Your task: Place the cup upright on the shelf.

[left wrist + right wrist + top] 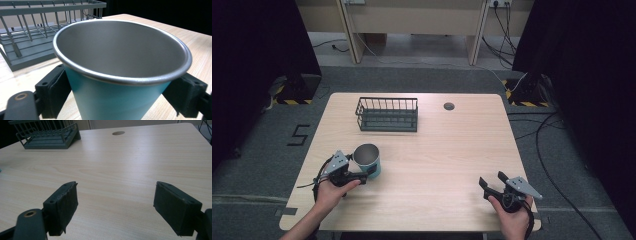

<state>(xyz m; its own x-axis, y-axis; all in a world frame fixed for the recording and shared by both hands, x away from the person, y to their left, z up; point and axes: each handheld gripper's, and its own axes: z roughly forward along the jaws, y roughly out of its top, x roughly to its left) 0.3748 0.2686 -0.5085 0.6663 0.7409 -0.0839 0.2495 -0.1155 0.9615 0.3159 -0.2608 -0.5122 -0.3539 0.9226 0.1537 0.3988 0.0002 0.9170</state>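
Cup (120, 75) between left gripper (357, 172) jaws, seemingly touching, basket (387, 114) well apart

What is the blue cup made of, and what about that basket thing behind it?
The cup looks like metal: its inside is dull brushed grey and the rolled rim shines silver, while the outside has a smooth teal coat, probably paint. The basket looks like thin metal wire with a dark grey matte coating, judging by its straight, slim bars. The table beneath looks like pale wood, perhaps laminate.
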